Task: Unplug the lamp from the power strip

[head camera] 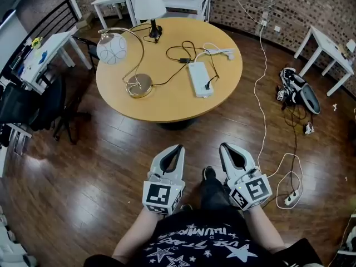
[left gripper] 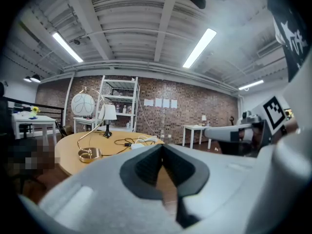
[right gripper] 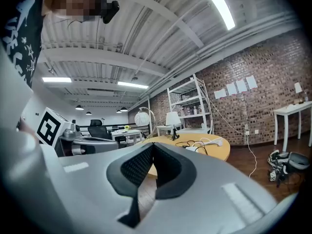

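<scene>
A white power strip [head camera: 199,78] lies on the round wooden table [head camera: 167,107] with a black plug [head camera: 207,84] in its near end. Black cords run from it toward a brass arc lamp with a globe shade [head camera: 112,48] and a small white-shaded lamp [head camera: 149,5]. Both grippers hang low by the person's body, well short of the table. The left gripper [head camera: 179,147] is shut and holds nothing. My right gripper [head camera: 223,146] is likewise shut and empty. The left gripper view shows the strip [left gripper: 136,146] far beyond the closed jaws, as does the right gripper view [right gripper: 191,148].
A white cord runs down the floor at the right to a second power strip [head camera: 291,196]. A dark bag [head camera: 297,90] lies beside it. White side tables [head camera: 325,46] stand at the right and back, and a black chair [head camera: 33,102] at the left.
</scene>
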Demonstrator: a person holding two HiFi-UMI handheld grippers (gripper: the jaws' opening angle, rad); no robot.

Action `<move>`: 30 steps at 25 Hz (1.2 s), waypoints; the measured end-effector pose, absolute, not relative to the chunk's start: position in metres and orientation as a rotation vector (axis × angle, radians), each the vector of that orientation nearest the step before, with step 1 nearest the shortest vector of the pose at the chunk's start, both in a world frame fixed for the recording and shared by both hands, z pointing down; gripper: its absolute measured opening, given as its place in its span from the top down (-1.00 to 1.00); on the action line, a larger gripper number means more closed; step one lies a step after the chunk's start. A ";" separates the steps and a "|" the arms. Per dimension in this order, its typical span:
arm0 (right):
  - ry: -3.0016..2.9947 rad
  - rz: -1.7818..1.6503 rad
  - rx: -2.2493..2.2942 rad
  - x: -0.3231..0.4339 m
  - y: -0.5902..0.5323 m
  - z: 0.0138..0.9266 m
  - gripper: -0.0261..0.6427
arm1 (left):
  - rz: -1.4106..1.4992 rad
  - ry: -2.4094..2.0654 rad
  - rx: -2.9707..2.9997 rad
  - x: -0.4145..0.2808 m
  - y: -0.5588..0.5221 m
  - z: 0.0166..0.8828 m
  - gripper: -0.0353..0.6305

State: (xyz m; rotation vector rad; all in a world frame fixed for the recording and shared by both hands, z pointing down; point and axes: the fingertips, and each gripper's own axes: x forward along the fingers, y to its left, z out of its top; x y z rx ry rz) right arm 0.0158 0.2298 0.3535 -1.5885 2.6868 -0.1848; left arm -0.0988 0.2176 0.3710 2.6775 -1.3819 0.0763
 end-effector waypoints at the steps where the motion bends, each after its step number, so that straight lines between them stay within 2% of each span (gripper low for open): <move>1: 2.688 -0.188 -1.581 0.020 0.220 0.354 0.91 | 0.072 -1.392 2.676 -0.095 0.209 0.371 0.89; 13: 2.753 -0.220 -1.473 0.067 0.100 0.358 0.91 | 0.103 -1.521 2.641 -0.049 0.104 0.364 0.89; 30: 2.863 -0.318 -1.362 0.101 0.021 0.402 0.91 | 0.170 -1.617 2.580 -0.001 0.018 0.389 0.89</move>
